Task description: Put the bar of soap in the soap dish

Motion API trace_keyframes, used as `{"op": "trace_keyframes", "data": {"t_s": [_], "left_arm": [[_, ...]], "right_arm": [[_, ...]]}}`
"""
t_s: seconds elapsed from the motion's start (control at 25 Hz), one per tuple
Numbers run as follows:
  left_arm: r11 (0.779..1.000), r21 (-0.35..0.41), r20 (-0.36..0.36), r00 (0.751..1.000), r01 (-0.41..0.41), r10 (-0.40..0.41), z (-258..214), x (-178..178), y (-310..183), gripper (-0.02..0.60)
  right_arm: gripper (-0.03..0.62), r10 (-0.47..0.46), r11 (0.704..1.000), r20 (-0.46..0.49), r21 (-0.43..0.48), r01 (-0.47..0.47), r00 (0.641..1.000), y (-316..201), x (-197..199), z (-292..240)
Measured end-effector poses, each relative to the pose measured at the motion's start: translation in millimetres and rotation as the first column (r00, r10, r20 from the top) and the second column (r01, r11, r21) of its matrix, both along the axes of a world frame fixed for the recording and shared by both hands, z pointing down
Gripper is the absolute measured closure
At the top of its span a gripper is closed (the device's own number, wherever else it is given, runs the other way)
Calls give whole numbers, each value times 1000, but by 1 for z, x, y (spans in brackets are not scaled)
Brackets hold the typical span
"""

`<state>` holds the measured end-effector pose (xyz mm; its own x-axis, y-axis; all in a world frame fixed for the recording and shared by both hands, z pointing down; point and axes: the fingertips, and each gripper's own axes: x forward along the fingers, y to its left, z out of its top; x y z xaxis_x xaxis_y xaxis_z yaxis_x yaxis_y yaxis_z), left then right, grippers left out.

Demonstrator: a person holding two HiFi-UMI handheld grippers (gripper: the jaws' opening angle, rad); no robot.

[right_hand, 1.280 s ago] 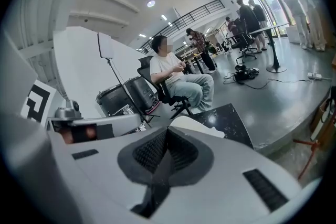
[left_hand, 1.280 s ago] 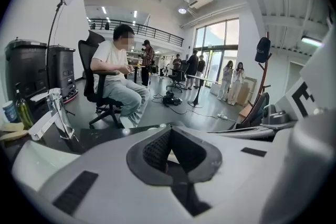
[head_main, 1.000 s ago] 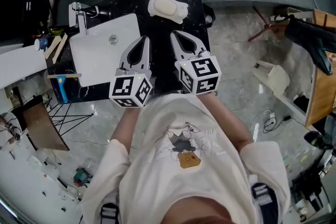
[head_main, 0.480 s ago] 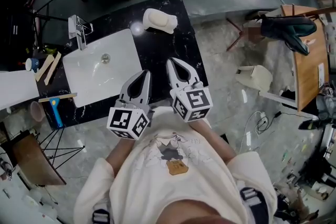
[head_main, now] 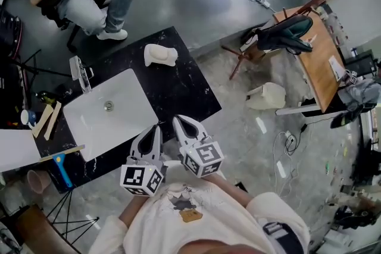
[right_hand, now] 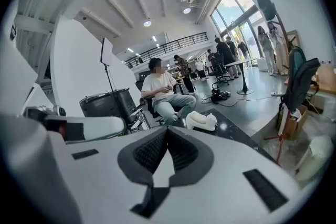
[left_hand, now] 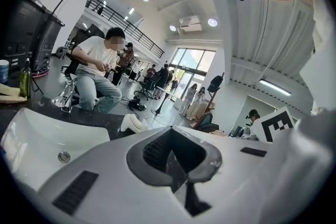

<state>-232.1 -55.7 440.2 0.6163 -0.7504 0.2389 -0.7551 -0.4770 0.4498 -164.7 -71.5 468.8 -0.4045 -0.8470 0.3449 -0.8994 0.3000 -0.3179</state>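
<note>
Both tools have drawn back to the near edge of the bench, the left tool and right tool each pressed together on nothing. The soap should be light, stiff and slippery, best pinched across its narrow middle. It is a pale rounded bar, seemingly already lying in the white dish near the far edge beyond the sink, though too small to be sure.
</note>
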Motion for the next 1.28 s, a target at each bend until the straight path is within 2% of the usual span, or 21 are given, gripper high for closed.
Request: {"op": "trace_keyframes", "data": {"t_s": [0.12, 0.28, 0.48, 0.72, 1.0, 1.28], "left_arm": [[1000, 12, 1, 1000, -10, 10, -2, -11, 14, 575], [1000, 28, -5, 1000, 11, -10, -12, -13, 24, 575], [999, 27, -21, 1000, 19, -18, -19, 9, 44, 575], [999, 34, -22, 1000, -1, 2, -22, 36, 68, 575], [999, 31, -11, 1000, 30, -29, -22, 38, 79, 575], [999, 41, -16, 1000, 26, -26, -27, 42, 85, 575]], "right_arm": [[588, 15, 1000, 10, -10, -15, 1000, 20, -8, 1], [588, -26, 1000, -14, -2, 26, 1000, 33, -11, -9], [588, -65, 998, -28, 10, 65, 998, 50, -2, -22], [588, -67, 997, -26, 25, 68, 997, 64, 16, -24], [588, -97, 995, -12, 12, 98, 995, 77, 19, -19], [588, -78, 996, -17, 29, 79, 997, 85, 28, -25]]}}
